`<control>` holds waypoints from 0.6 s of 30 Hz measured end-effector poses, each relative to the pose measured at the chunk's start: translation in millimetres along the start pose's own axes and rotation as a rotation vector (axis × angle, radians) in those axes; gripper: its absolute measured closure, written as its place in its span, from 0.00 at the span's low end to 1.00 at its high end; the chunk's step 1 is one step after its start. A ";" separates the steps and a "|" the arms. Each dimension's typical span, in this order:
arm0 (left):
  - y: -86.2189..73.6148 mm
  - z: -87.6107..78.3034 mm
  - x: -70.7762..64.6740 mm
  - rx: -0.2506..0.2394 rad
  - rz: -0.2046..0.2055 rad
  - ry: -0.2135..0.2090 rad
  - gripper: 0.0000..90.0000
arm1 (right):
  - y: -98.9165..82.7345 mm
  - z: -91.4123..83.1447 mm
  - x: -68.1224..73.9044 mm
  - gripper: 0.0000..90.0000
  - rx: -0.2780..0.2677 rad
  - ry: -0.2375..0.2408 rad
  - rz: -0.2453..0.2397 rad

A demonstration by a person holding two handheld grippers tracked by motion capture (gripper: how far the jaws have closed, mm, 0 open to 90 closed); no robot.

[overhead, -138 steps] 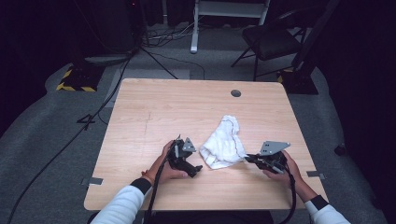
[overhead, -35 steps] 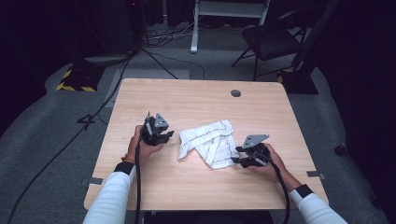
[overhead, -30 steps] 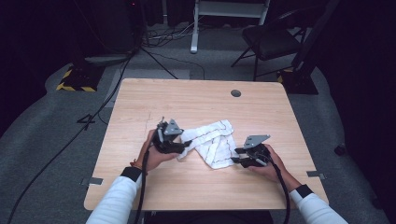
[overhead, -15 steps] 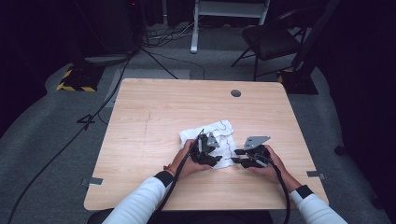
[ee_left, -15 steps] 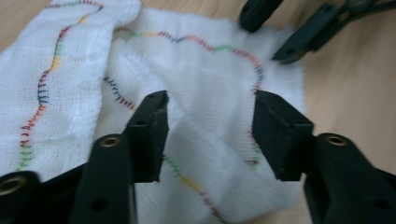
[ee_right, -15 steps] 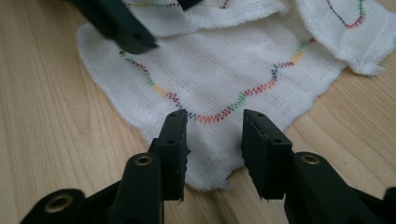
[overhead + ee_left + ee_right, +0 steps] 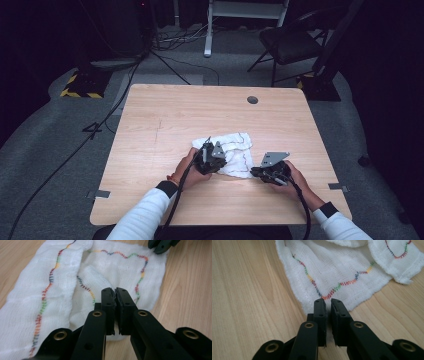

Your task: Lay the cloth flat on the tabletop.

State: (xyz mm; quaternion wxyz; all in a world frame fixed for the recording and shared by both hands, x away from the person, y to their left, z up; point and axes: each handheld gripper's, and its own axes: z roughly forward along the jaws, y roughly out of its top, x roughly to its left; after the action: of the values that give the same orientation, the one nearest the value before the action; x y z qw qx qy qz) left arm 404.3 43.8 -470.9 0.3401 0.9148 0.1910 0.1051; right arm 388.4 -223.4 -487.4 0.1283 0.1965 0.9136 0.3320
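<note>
A white cloth (image 7: pixel 236 148) with multicoloured zigzag stitching lies folded on the near middle of the wooden table (image 7: pixel 190 110). My left gripper (image 7: pixel 224 161) rests on its left near part. In the left gripper view its jaws (image 7: pixel 115 291) have just been closing and now stand together, seemingly pinching a raised fold of the cloth (image 7: pixel 112 267). My right gripper (image 7: pixel 253 171) is at the cloth's right near corner. Its jaws (image 7: pixel 327 301) have also just been closing, with the corner of the cloth (image 7: pixel 337 270) running in between them. The right gripper's tips (image 7: pixel 161 245) show beyond the cloth's far edge.
A round cable hole (image 7: pixel 252 99) sits near the table's far edge. Bare wood surrounds the cloth on all sides. Beyond the table stand a black chair (image 7: pixel 292 45) and a white stand (image 7: pixel 245 10), with cables on the dark floor.
My left gripper swept from the table's left side to the right, dragging the cloth's left edge over onto itself. The cloth now lies flatter and folded. The right gripper stayed put.
</note>
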 end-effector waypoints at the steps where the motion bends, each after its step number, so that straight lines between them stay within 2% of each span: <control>1: -1.7 -1.9 0.0 -0.002 -0.002 -0.004 0.95 | -0.3 -0.7 0.1 0.93 0.003 0.002 0.002; 4: -4.6 -5.5 -1.6 -0.001 -0.003 -0.007 0.95 | -1.1 -2.5 1.5 0.93 0.010 0.002 0.002; 6: -8.1 -10.8 -7.4 0.010 0.020 -0.007 0.95 | -2.8 -5.3 4.6 0.93 0.014 0.019 0.009; 8: -9.4 -12.6 -9.6 0.011 0.022 -0.007 0.94 | -3.0 -6.0 7.0 0.92 0.016 0.023 0.010; 11: -16.9 -20.4 -16.5 0.016 0.031 -0.007 0.93 | -2.8 -8.2 16.1 0.93 0.027 0.022 -0.001; 17: -31.1 -30.3 -21.0 0.030 0.020 -0.010 0.96 | -5.8 -12.3 26.0 0.94 0.026 0.039 0.008; 18: -37.1 -33.8 -22.9 0.029 0.001 -0.019 0.96 | -6.0 -12.9 28.5 0.94 0.028 0.037 0.009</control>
State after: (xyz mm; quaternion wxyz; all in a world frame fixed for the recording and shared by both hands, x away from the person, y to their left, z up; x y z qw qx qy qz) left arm 362.4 79.6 -471.6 0.3287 0.9206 0.1887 0.0937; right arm 356.7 -222.1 -484.7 0.1070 0.1962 0.9195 0.3235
